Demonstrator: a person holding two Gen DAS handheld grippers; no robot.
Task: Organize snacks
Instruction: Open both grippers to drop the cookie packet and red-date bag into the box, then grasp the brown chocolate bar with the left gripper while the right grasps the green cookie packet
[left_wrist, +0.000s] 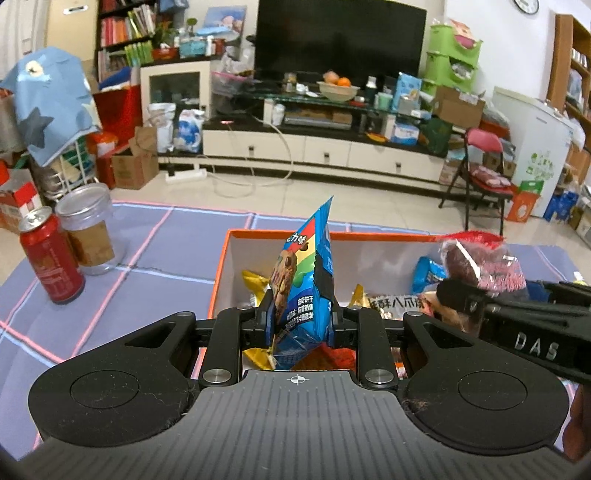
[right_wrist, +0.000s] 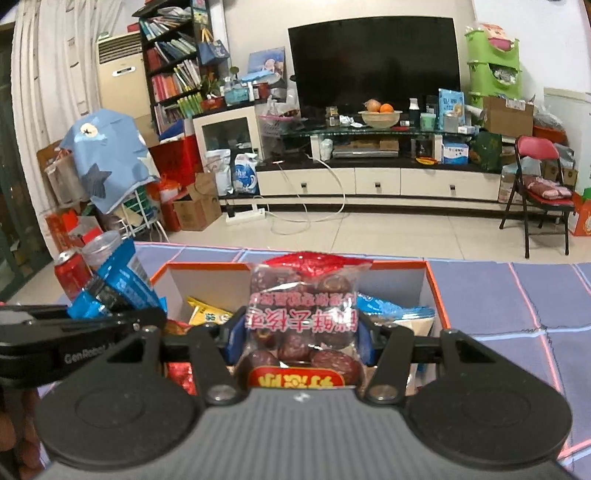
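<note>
My left gripper (left_wrist: 301, 317) is shut on a blue cookie packet (left_wrist: 303, 280), held upright over the near edge of an orange-rimmed box (left_wrist: 258, 233). My right gripper (right_wrist: 299, 328) is shut on a clear bag of red dates (right_wrist: 303, 314) with a red top, above the same box (right_wrist: 428, 266). Inside the box lie several snack packets, yellow (left_wrist: 255, 280), blue (right_wrist: 384, 304) and a printed one (left_wrist: 395, 302). In the left wrist view the date bag (left_wrist: 480, 258) and the right gripper's arm show at the right. In the right wrist view the cookie packet (right_wrist: 118, 280) shows at the left.
A red can (left_wrist: 50, 258) and a clear jar with a cork-coloured band (left_wrist: 88, 229) stand on the purple checked cloth (left_wrist: 166, 251) left of the box. Beyond the table are a tiled floor, a TV stand and a red folding chair (right_wrist: 539, 173).
</note>
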